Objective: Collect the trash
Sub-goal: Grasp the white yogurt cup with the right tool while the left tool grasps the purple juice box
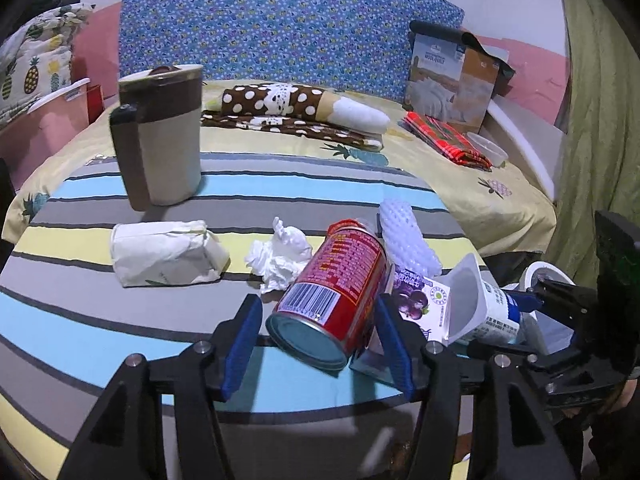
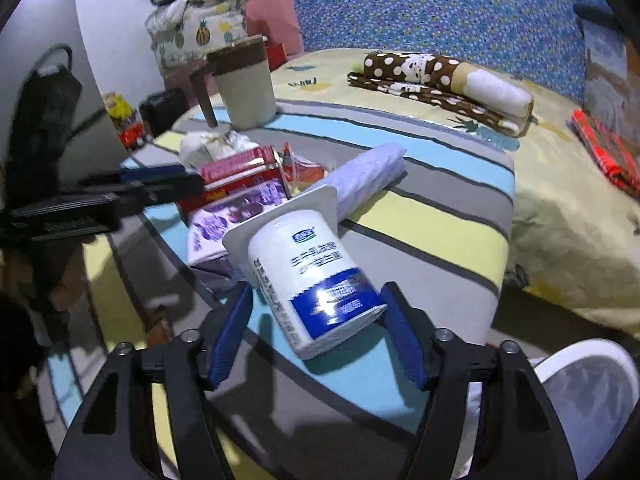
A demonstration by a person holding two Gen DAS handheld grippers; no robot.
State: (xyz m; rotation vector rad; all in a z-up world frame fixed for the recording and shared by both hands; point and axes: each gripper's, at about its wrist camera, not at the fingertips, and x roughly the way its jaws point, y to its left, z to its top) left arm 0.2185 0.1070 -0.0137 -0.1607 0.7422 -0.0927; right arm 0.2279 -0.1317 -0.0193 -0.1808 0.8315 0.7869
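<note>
1. Far left of the red can, a soft white paper-wrapped tissue pack (image 1: 166, 252) lies flat on the striped round desk (image 1: 100, 312), with a crumpled white tissue wad (image 1: 280, 256) between it and the can. Both sit well clear of either set of tongs.
2. Now the left tongs (image 1: 320, 344): blue pads spread apart, straddling the red printed metal drink can (image 1: 336, 292). The can lies on its side, base end toward the tongs, long axis running away and slightly right. The right pad is just beside its wall; the left pad shows a clear gap. Not yet clamped, by my reading.
3. Touching the can's right side is a purple-printed drink carton (image 1: 416, 296), with a white foam mesh sleeve (image 1: 404, 236) behind it. Tight company, so closing on the can may nudge the carton.
4. Right of the carton, the white-and-blue plastic yoghurt cup (image 2: 312, 276) lies tipped over, its flanged rim pointing away and its blue base toward the right tongs (image 2: 316, 336). These tongs are apart too, pads flanking the base; contact I cannot tell.
5. Each hand is nearest its own piece. The desk edge curves close on the cup's right, and a white bin rim (image 2: 584, 364) sits below it, likely the drop point. Behind the can, a beige-and-brown lidded jug (image 1: 164, 136) stands well apart, leaving open room to lift.
</note>
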